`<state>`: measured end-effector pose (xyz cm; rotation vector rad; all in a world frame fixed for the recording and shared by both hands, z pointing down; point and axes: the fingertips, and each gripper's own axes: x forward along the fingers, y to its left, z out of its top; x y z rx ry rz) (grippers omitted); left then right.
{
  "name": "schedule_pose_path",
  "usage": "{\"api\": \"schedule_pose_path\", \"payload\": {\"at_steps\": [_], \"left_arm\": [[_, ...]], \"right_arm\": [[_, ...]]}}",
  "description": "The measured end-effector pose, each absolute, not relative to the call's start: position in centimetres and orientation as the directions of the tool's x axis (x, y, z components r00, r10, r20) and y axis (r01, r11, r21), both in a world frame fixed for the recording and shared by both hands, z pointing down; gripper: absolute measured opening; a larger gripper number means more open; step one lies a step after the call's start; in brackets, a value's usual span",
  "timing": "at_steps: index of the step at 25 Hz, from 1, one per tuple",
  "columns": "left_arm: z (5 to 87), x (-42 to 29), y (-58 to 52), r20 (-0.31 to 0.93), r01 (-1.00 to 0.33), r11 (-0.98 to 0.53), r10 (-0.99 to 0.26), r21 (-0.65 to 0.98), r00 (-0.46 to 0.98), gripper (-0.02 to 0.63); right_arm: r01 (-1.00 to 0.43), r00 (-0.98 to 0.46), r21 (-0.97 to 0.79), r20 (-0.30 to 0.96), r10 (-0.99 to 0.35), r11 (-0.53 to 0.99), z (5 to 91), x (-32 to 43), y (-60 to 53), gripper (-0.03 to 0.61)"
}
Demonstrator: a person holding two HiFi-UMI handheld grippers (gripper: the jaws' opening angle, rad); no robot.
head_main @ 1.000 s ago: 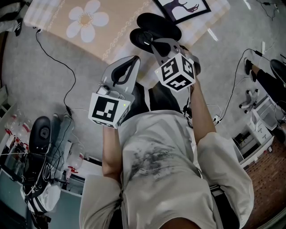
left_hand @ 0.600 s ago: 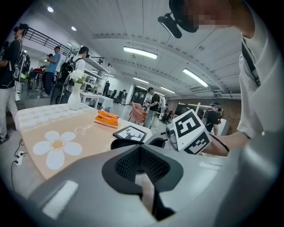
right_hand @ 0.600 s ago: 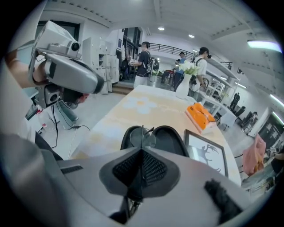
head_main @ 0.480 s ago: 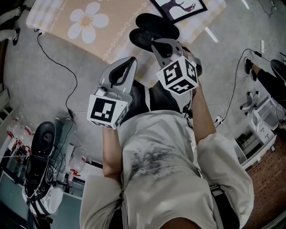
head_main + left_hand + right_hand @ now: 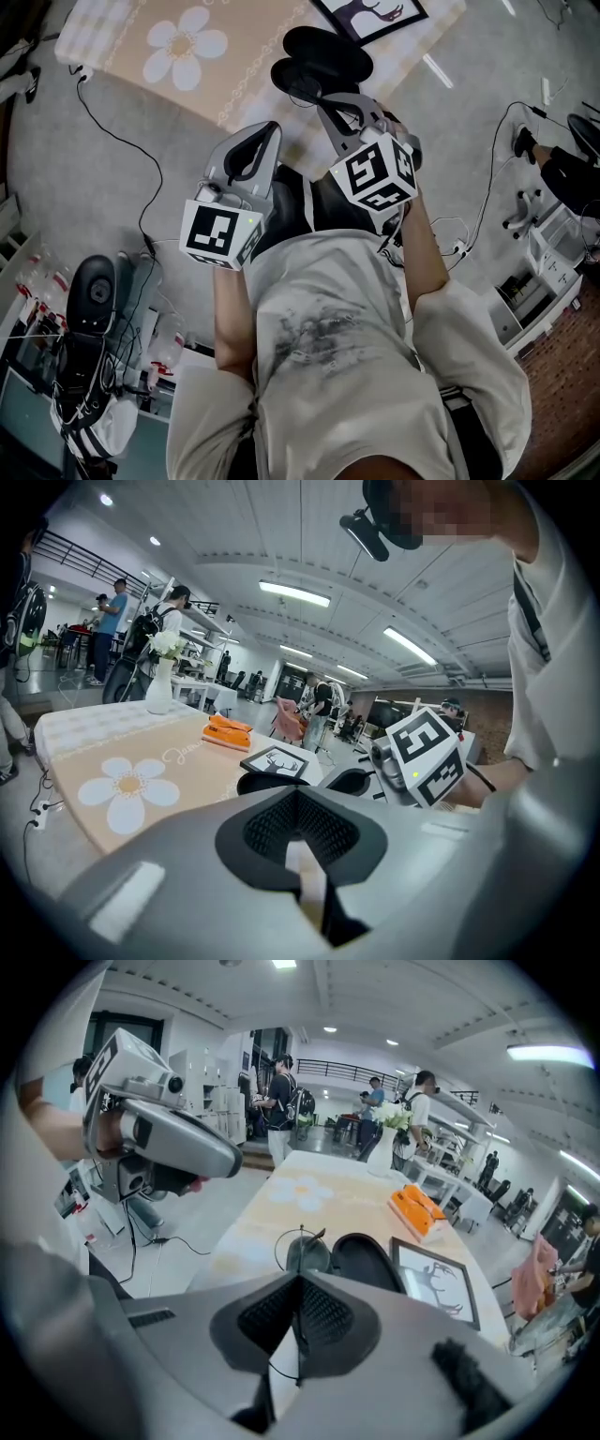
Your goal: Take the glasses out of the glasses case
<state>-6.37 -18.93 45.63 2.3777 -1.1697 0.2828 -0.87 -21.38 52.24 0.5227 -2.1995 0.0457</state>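
1. The table's near edge slants across the head view, just above both grippers. The open black case lies close to that edge, with a frame just beside it on the far side. Grey floor spreads to the left of the edge.
2. The right gripper tilts steeply down toward the case. Its jaws are closed on a thin wire of the glasses, whose round lens stands just past the tips, in front of the case.
3. The left gripper sits beside the right one, nearer the person and apart from the case, at a shallower tilt. Its tips meet and nothing is between them.
4. Only the right gripper view shows the wire in the jaws; in the head view the glasses are too small to make out. The left gripper view adds a white vase and an orange pack farther along the table.
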Motion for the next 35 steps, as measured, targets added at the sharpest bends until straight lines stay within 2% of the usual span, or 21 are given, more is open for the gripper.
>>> {"api": "schedule_pose_path", "payload": {"at_steps": [15,35], "left_arm": [[46.1,-7.5,-18.3,0.389,-0.787,-0.523,-0.684,0.327,0.617,0.005],[46.8,-7.7,-17.8,0.407,-0.786,-0.524,-0.673,0.327,0.618,0.005]], "right_arm": [[-0.309,-0.595,0.142,0.742,-0.307,0.941,53.1,-2.2,-17.8,0.018],[-0.139,-0.522,0.151,0.828,-0.202,0.979,59.3,-3.2,-15.1,0.02]]}}
